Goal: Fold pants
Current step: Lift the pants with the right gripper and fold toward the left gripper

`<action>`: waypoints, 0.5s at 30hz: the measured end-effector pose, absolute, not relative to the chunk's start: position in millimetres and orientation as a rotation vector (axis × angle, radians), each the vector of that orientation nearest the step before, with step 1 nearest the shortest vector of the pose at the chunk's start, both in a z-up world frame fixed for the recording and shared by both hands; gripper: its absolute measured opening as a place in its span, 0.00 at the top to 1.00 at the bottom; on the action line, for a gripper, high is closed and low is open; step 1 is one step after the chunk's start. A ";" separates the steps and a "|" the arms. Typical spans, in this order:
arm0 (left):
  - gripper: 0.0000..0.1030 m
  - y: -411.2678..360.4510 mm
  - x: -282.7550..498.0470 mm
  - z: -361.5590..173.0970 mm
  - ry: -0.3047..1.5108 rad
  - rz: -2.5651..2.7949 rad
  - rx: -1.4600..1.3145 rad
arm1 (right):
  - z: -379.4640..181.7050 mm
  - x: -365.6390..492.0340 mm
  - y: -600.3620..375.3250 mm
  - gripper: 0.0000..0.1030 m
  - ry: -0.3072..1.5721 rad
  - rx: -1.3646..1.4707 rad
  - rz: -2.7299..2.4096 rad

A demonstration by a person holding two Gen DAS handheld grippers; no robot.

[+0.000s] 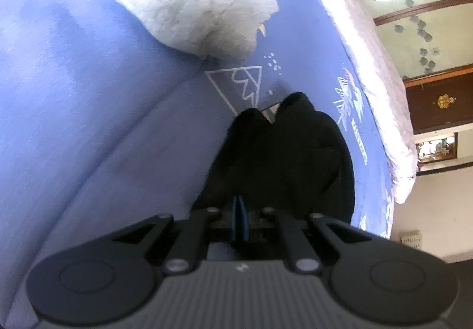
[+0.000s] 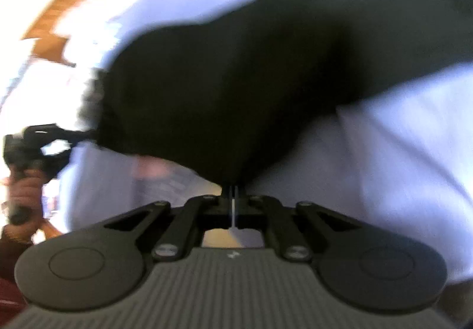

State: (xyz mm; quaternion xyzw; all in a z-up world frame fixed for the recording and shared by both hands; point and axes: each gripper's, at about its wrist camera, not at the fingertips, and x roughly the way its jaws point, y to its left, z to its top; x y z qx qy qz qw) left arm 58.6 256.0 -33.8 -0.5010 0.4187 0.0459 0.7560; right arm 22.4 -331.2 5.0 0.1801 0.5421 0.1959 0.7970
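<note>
Your left claw (image 1: 240, 210) is clenched, its blue-edged pads pinched on the near edge of the black fabric pants (image 1: 280, 157), which lie bunched on the blue bed sheet with white mountain drawings (image 1: 88, 92). A fluffy white blanket (image 1: 192, 3) sits heaped on the sheet beyond the pants, apart from them. Past the bed's pale edge you see a dark brown wooden door (image 1: 440, 98).

Your right claw (image 2: 233, 191) is clenched too, nipping another edge of the same black pants (image 2: 236, 77), which spread wide and dark in front of it over the blue sheet (image 2: 399, 166). That view is blurred. At its left edge, your left hand (image 2: 25, 190) grips the handle of the other claw (image 2: 85, 134), whose tip meets the pants' far edge.
</note>
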 end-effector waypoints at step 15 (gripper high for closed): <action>0.87 207.2 60.9 21.2 0.838 -0.089 -0.949 | 32.9 30.4 -332.8 0.85 0.858 0.444 0.485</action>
